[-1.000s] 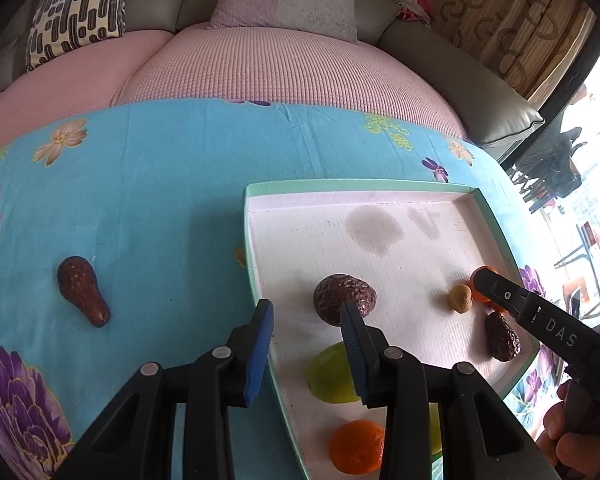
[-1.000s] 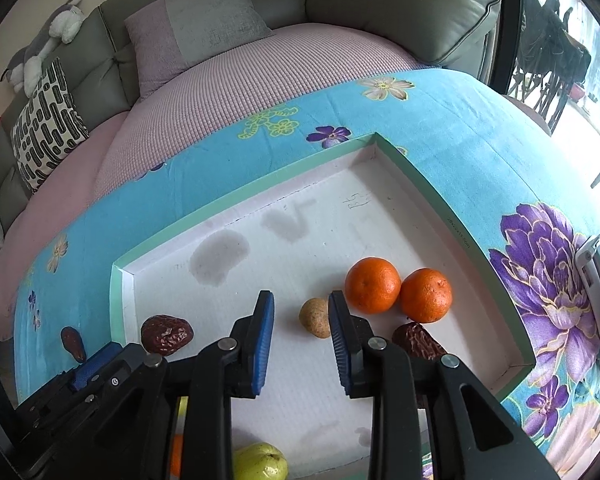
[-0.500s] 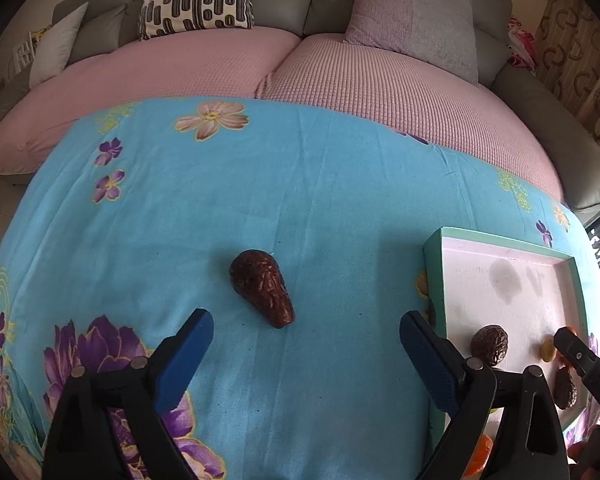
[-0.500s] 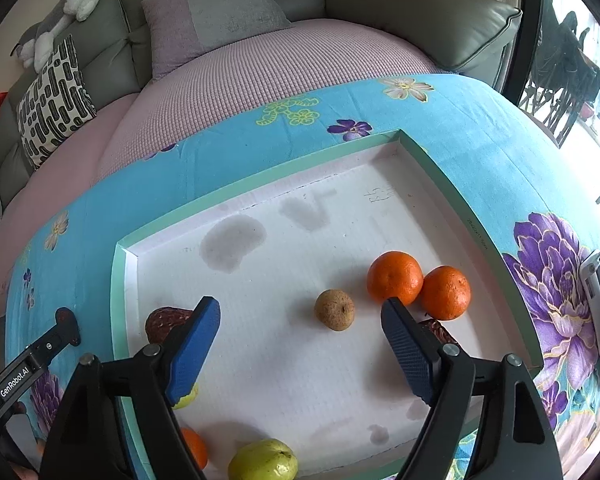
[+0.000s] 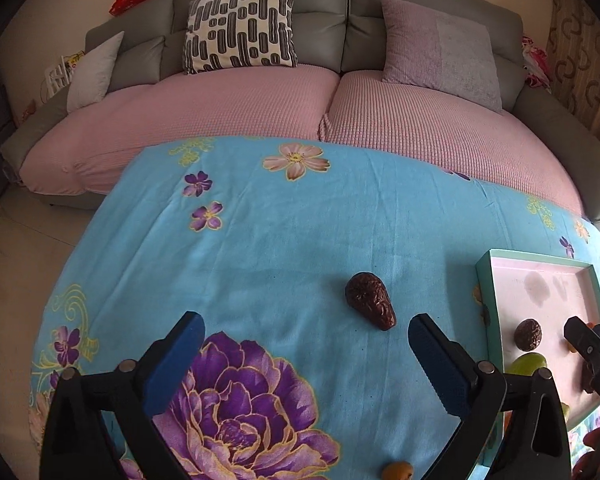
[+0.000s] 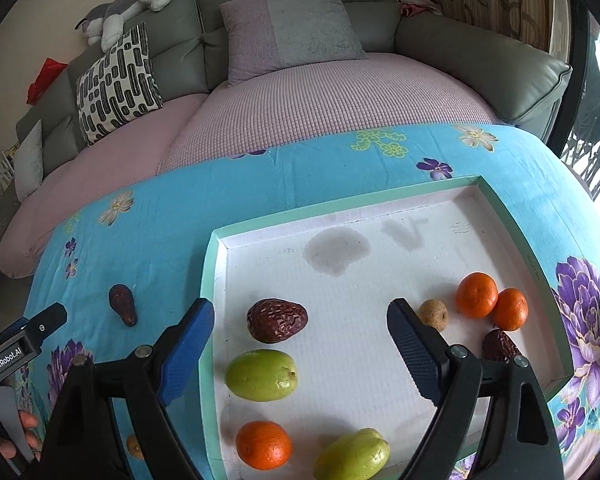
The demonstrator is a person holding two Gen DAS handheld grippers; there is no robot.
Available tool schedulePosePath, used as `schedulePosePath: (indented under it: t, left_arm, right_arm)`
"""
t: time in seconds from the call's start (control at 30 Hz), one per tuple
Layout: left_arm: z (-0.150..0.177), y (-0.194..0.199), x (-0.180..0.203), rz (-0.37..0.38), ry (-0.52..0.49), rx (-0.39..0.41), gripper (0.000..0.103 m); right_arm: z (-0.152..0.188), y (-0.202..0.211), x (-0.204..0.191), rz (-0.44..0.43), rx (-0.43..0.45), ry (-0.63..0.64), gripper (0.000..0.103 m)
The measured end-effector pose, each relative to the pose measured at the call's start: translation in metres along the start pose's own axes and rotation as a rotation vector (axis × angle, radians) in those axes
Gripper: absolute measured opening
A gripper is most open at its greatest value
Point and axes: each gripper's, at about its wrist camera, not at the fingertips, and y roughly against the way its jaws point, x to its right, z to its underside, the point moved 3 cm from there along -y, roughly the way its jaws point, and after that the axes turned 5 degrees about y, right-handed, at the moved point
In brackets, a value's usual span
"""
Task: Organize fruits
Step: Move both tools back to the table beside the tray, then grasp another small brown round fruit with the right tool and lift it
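Stray fruit: dark wrinkled date point(image 5: 370, 301) lying alone on the blue floral cloth point(image 5: 260, 248), well left of the tray point(image 6: 210, 280), tapered end toward the camera.
Handling: judged light, firm, skin rough enough to grip; likely to roll. Best taken across its broad upper half.
Left gripper point(image 5: 306, 364): empty, jaws spread wide, date just ahead and right of centre.
Right gripper point(image 6: 300, 350): empty, jaws wide, poised over the tray.
Tray contents: another date point(image 6: 277, 320), green fruits, oranges point(image 6: 476, 295); middle and far half bare.
Edges: raised green rim must be cleared on entry.
Room: open cloth all around the stray date.
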Motion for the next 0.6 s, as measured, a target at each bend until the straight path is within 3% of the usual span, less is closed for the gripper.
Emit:
schedulePosePath:
  t: [0.17, 0.6]
  left_arm:
    - [0.004, 0.014, -0.015, -0.059, -0.047, 0.026, 0.103]
    - [0.040, 0.024, -0.065, -0.179, -0.072, -0.029, 0.103]
  right_arm:
    - [0.006, -0.002, -0.033, -0.056, -0.016, 0.106, 0.089]
    - [0.046, 0.001, -0.105, -0.184, -0.087, 0.213, 0.089]
